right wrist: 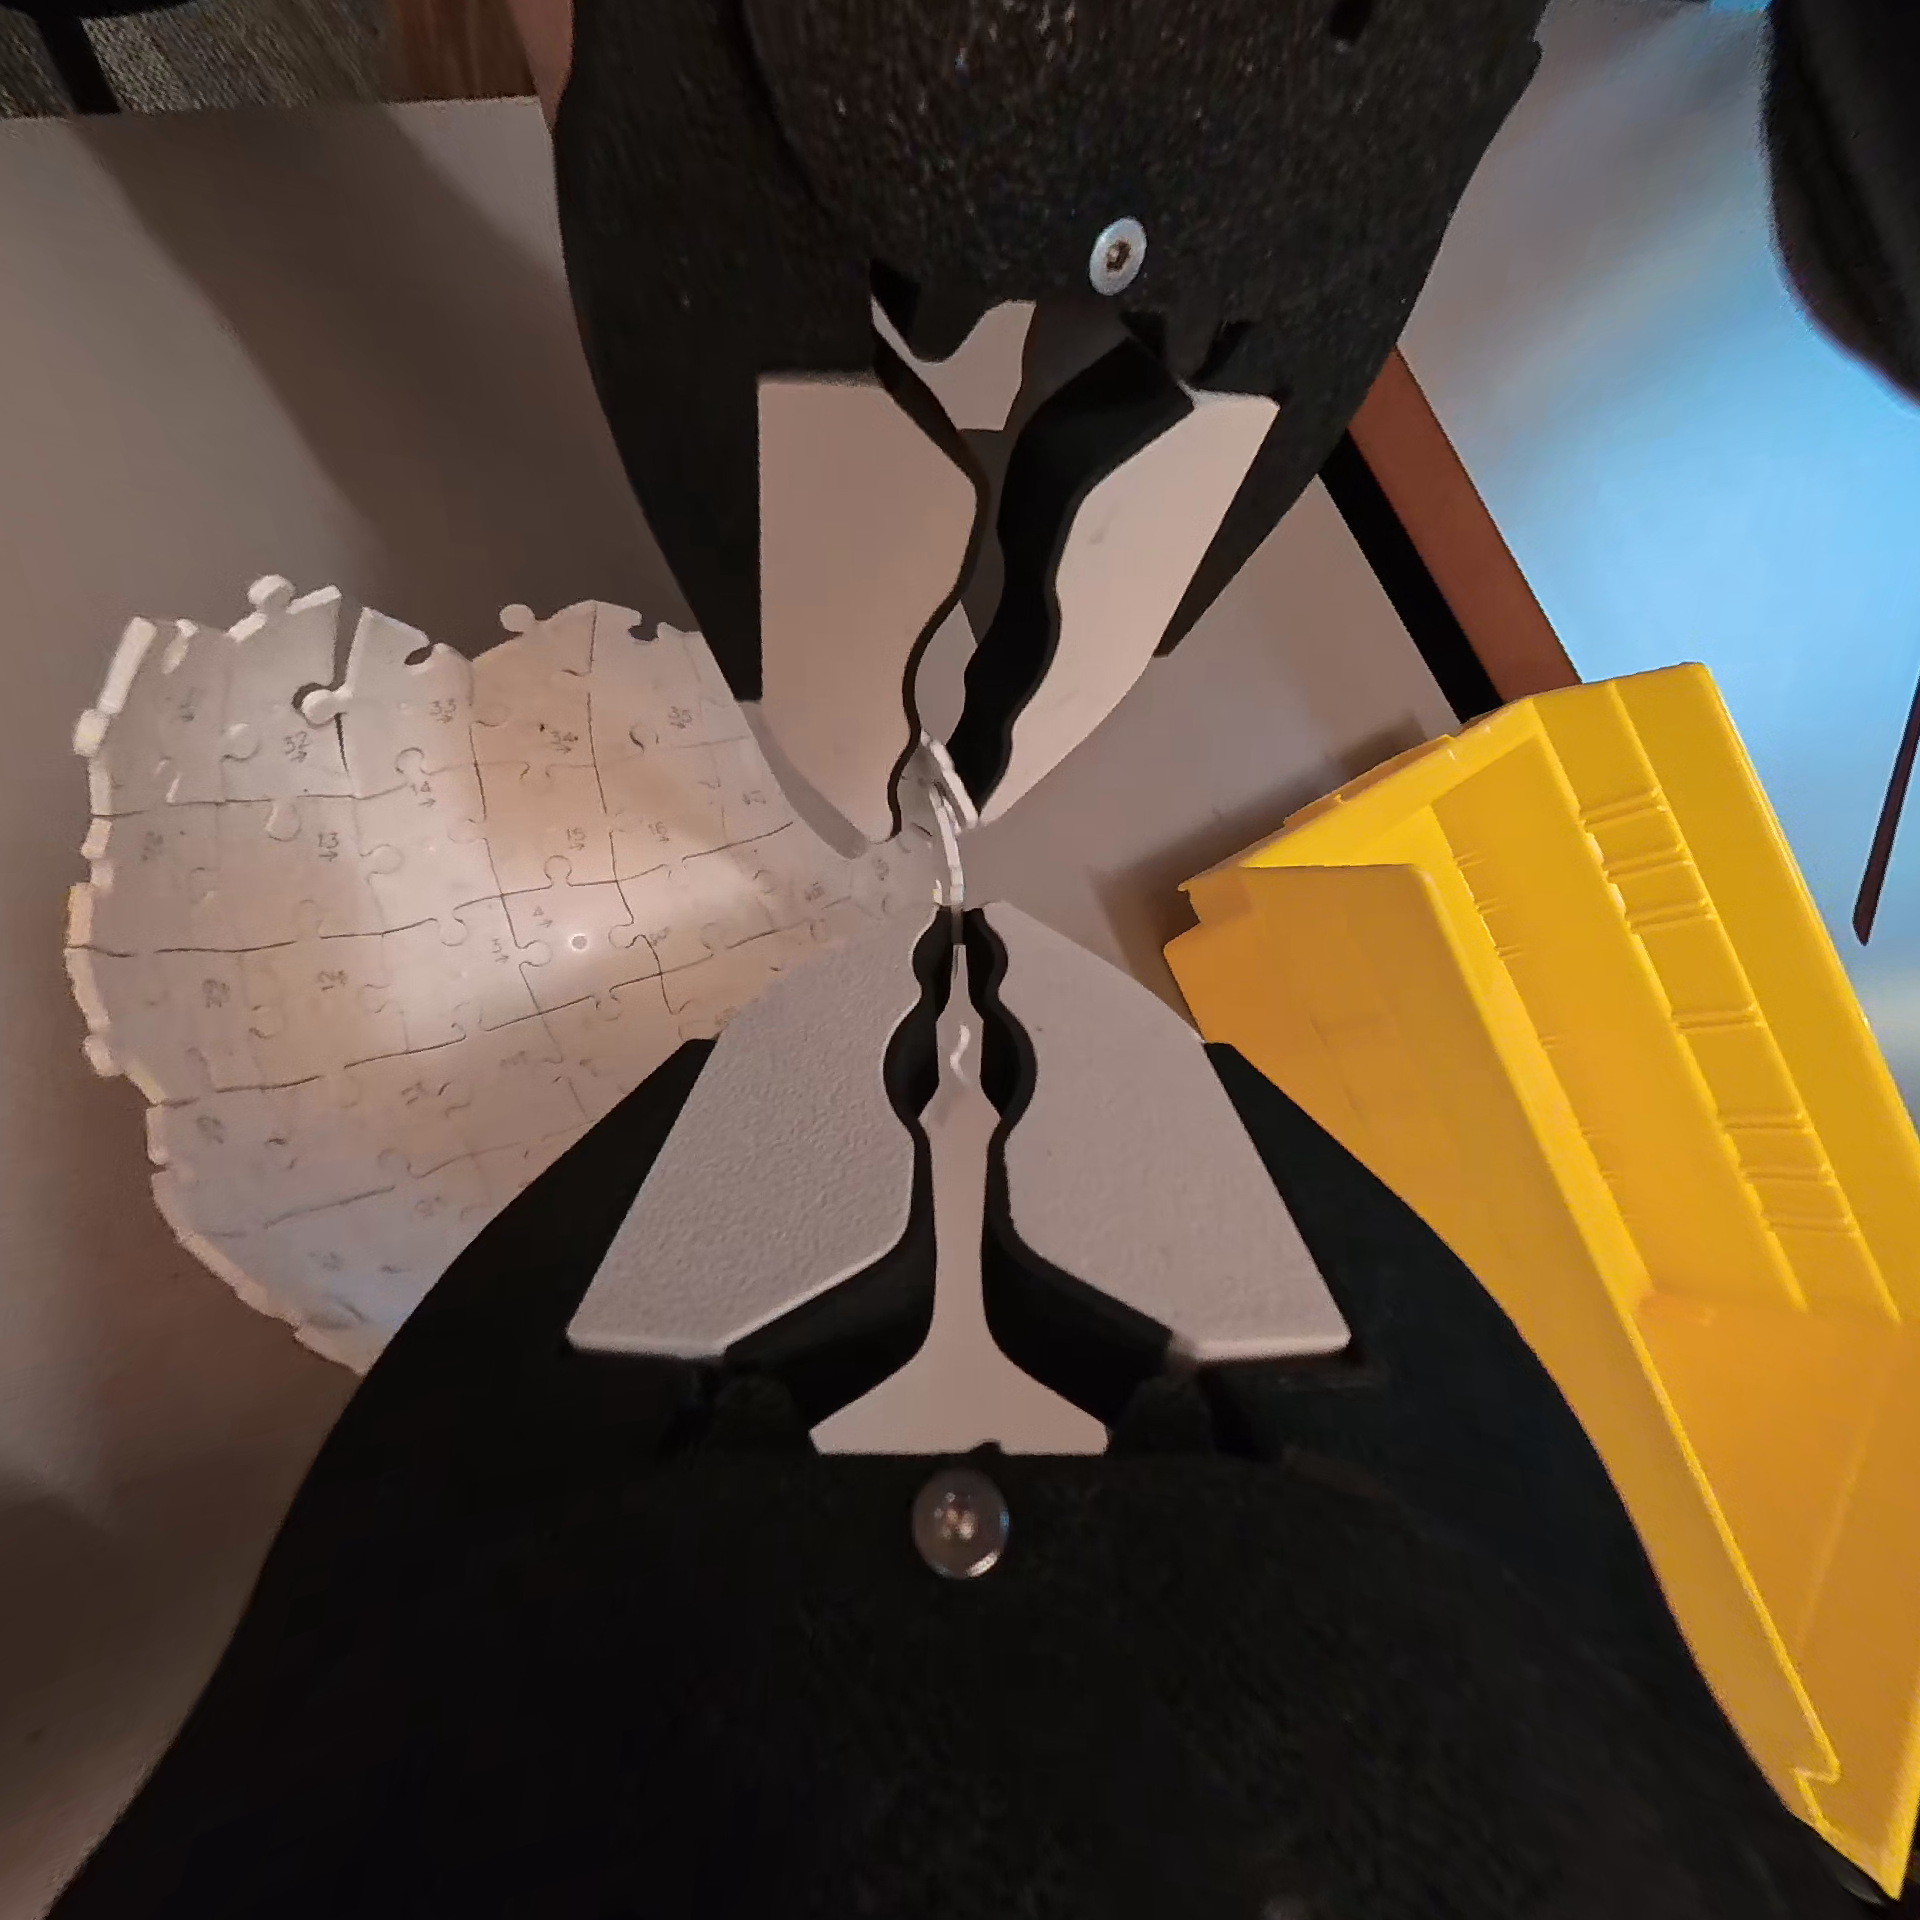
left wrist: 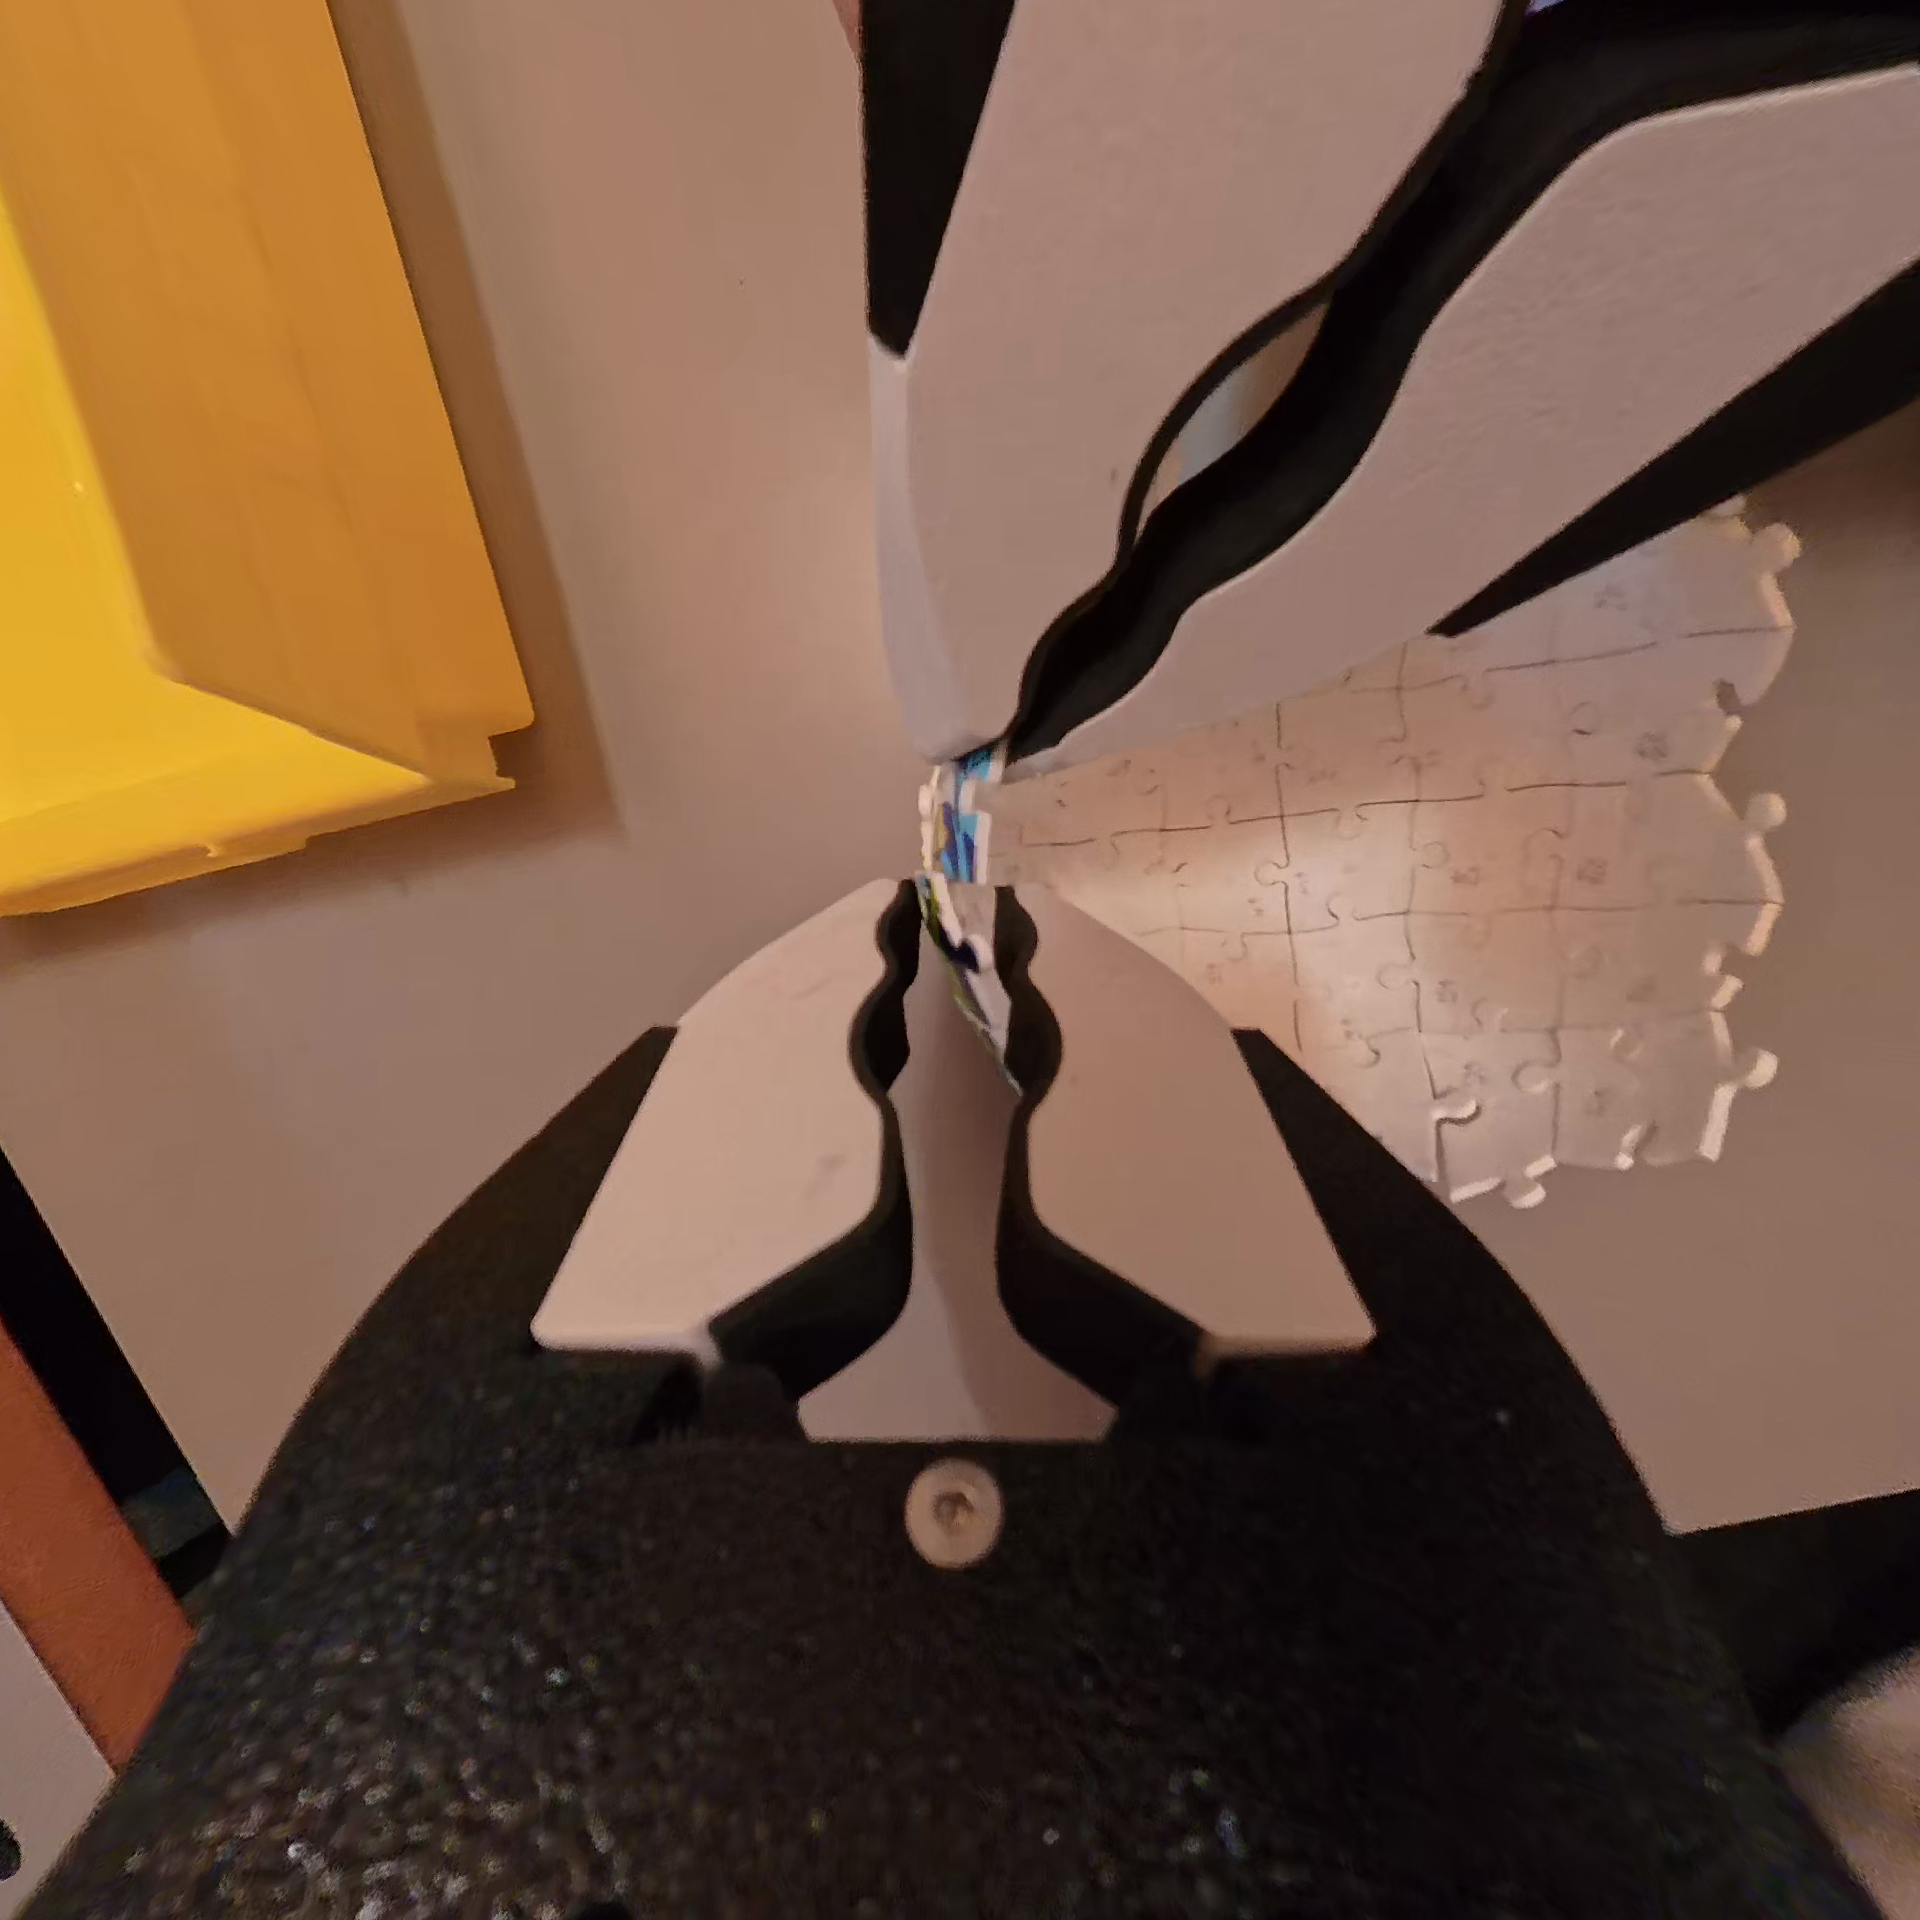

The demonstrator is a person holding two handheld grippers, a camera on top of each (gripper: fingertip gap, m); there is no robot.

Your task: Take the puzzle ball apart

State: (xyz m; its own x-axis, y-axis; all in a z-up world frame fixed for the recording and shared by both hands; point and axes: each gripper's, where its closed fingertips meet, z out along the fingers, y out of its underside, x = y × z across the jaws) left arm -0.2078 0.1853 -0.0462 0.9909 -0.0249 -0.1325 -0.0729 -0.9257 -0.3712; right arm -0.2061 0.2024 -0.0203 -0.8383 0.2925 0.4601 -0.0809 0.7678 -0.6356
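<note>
Left gripper [left wrist: 961,925] pinches puzzle ball [left wrist: 1455,914]; printed side visible left view only.

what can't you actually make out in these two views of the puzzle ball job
- Puzzle shell: its printed outer face; both views show mostly the white inner side.
- Puzzle piece pinched between the left gripper and right gripper: its shape, since the fingertips cover most of it in both views.
- Yellow bin: any contents; it is tipped and cut off by the frame edge in both views.
</note>
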